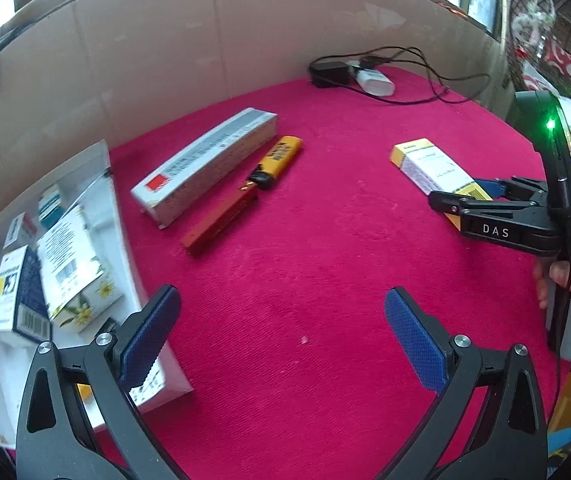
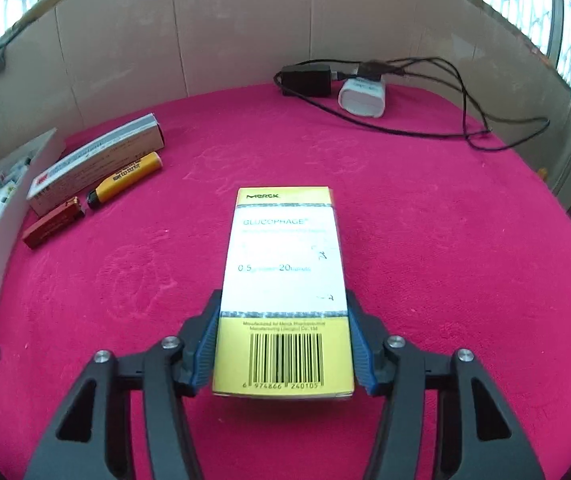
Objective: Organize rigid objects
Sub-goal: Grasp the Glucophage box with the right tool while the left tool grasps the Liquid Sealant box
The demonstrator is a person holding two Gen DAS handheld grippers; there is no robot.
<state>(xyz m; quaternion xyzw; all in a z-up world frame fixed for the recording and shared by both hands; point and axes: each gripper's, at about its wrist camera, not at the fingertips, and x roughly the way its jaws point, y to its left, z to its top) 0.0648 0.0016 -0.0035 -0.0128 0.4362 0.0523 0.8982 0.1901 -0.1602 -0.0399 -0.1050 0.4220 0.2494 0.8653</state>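
My right gripper (image 2: 283,344) clamps the near end of the yellow-and-white medicine box (image 2: 283,280) over the pink cloth (image 2: 445,260); my left gripper (image 1: 281,340) hangs wide apart, holding nothing, beside the white tray (image 1: 125,280).

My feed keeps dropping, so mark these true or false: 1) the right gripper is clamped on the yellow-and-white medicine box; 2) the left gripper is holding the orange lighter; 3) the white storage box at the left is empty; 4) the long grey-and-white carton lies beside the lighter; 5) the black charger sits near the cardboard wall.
1) The right gripper is clamped on the yellow-and-white medicine box: true.
2) False. The left gripper is open and holds nothing; the orange lighter lies on the red cloth.
3) False. The white storage box already holds several small cartons.
4) The long grey-and-white carton lies beside the lighter: true.
5) The black charger sits near the cardboard wall: true.
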